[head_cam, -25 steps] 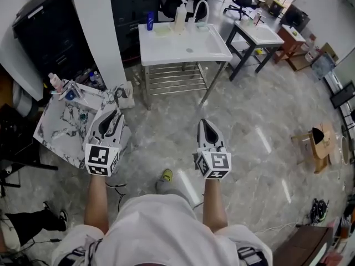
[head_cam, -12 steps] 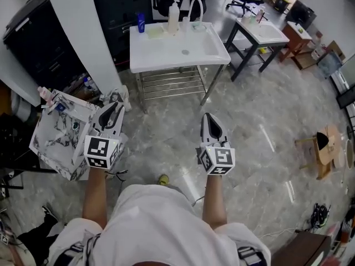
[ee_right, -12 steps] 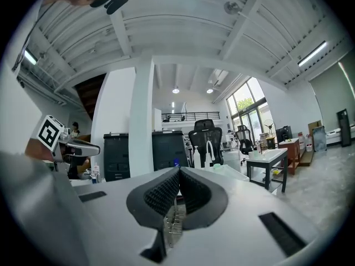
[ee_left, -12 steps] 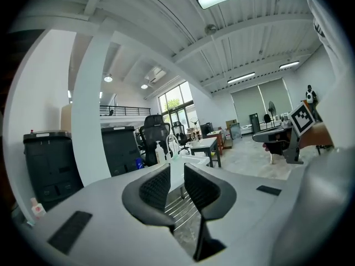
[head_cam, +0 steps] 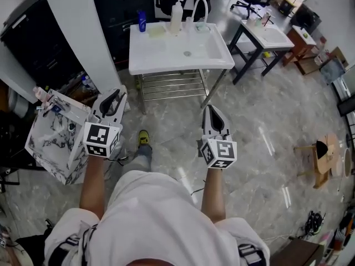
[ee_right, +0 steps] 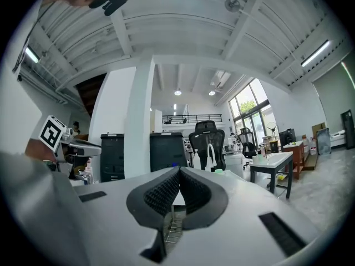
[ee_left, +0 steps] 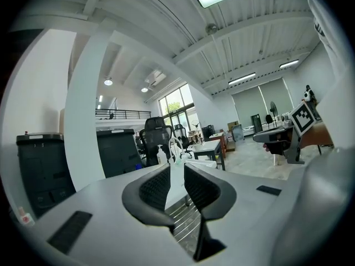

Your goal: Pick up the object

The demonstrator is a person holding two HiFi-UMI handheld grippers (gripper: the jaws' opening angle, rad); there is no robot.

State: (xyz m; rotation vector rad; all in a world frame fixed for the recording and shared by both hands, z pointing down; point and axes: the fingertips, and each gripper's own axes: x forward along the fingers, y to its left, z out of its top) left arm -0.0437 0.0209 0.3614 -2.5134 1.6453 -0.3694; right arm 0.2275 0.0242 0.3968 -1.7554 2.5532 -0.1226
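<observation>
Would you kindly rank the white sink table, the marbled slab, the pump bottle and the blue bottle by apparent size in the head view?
1. white sink table, only modestly ahead
2. marbled slab
3. pump bottle
4. blue bottle

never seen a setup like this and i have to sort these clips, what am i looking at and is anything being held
There is no robot here. A person holds a tool in each hand, and each tool ends in two-jaw tongs.

The top-down picture comes from a camera on the person's head. It shows the left tongs and the right tongs. Each tool carries a marker cube, which is part of the tool.

The other two pictures come from cameras riding on the tools, each looking along its own jaws. The left jaws stand apart with nothing between them. The right jaws are closed on nothing.

Ahead stands a white sink table with a pump bottle at its back edge. A marble-patterned board sits to the person's left. Nothing has been picked up yet.
</observation>
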